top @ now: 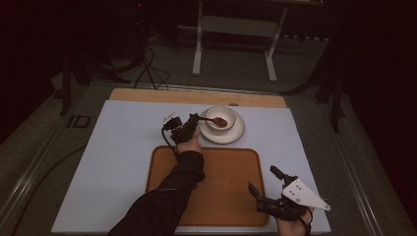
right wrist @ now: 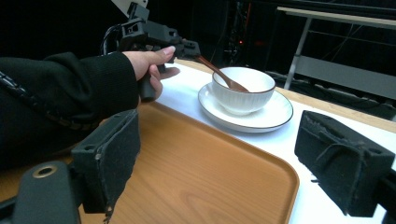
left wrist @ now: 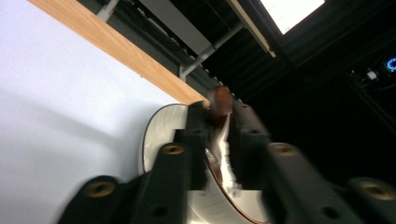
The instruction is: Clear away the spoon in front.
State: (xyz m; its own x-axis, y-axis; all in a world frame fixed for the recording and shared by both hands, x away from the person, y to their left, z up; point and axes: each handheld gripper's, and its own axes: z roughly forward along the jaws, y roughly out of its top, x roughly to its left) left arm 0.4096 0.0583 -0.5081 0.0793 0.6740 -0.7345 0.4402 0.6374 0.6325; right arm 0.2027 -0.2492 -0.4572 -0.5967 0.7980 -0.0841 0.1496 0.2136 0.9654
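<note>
A white bowl (top: 220,118) stands on a white saucer (top: 235,136) just beyond the wooden tray (top: 231,184). My left gripper (top: 196,119) is shut on the handle of a brown wooden spoon (top: 217,120), whose head lies inside the bowl. In the left gripper view the spoon (left wrist: 219,105) sticks out between the closed jaws, over the saucer rim (left wrist: 154,135). The right gripper view shows the bowl (right wrist: 243,88), the saucer (right wrist: 271,116), the spoon (right wrist: 219,73) and the left gripper (right wrist: 187,47). My right gripper (top: 265,181) is open and empty over the tray's right front corner.
A white mat (top: 123,152) covers the wooden table (top: 147,94). The tray (right wrist: 196,172) is bare. Beyond the table stand a metal frame (top: 236,39) and cables (top: 147,69) on the dark floor.
</note>
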